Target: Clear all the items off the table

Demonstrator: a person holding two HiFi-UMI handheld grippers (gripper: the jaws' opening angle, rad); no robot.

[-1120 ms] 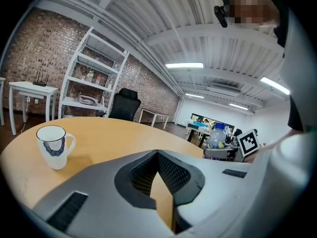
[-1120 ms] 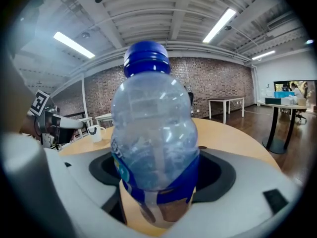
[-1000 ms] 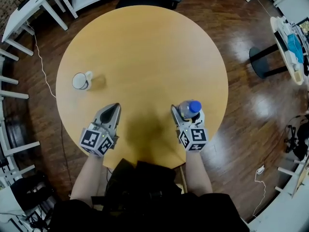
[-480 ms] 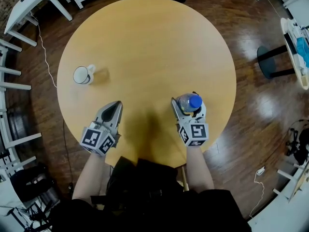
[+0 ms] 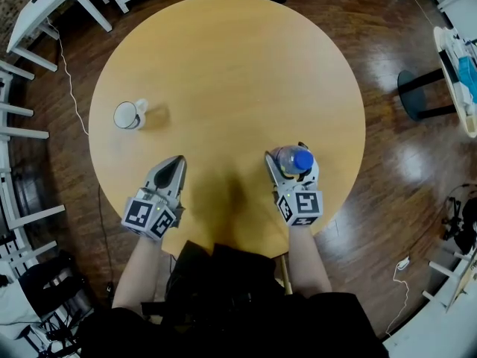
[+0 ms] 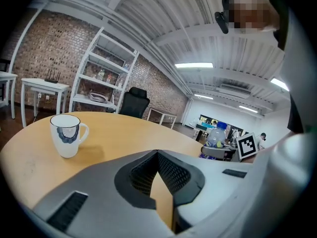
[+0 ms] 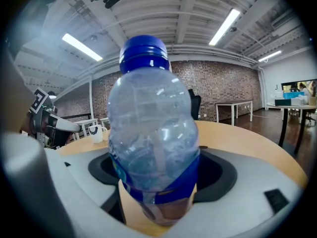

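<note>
One bottle [image 7: 151, 133], upright between right gripper [image 5: 291, 164] jaws

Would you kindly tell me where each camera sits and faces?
Head view: on the person's head, steeply down at table; forearms, left hand-held gripper, right hand-held gripper show.
Left gripper view: on that gripper, across table toward mug; shut jaws show.
Right gripper view: on that gripper, facing the bottle its jaws clamp.
Shared: all show the mug.
</note>
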